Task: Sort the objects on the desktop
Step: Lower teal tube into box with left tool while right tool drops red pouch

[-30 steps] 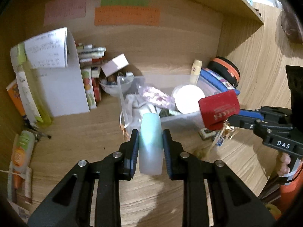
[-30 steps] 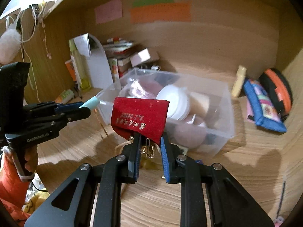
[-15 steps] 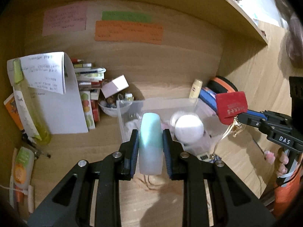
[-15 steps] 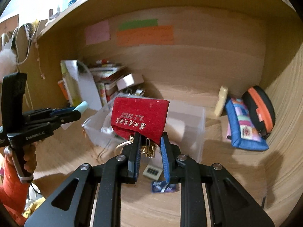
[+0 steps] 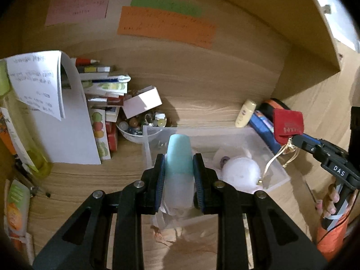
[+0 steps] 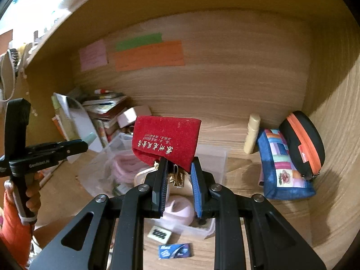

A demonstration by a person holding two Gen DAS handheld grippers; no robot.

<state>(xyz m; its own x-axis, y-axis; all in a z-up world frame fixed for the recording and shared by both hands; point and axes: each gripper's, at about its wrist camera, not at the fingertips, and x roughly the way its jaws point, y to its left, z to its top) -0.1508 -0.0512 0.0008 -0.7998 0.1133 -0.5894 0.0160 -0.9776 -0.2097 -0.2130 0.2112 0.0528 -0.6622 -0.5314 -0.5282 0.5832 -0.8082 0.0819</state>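
Note:
My left gripper (image 5: 179, 168) is shut on a small bottle with a teal cap (image 5: 178, 157) and holds it raised in front of a clear plastic bin (image 5: 273, 164). My right gripper (image 6: 178, 175) is shut on a red velvet pouch with gold lettering (image 6: 165, 142), held above the same bin (image 6: 213, 157); gold cords hang from the pouch. The pouch (image 5: 288, 126) and the right gripper (image 5: 297, 138) also show at the right of the left wrist view. The left gripper (image 6: 83, 145) shows at the left of the right wrist view.
A white round lid (image 5: 240, 173) and pink items (image 6: 126, 164) lie in the bin. Books and boxes (image 5: 105, 94), a curled paper (image 5: 40, 85) and a bowl of trinkets (image 5: 144, 123) stand back left. A patchwork pouch (image 6: 283, 168), black-orange case (image 6: 303, 144) and cream tube (image 6: 252, 135) sit right. Small cards (image 6: 175, 250) lie in front.
Both grippers have risen and drawn back from the bin, each still holding its object. The bin now looks lower and farther in both views.

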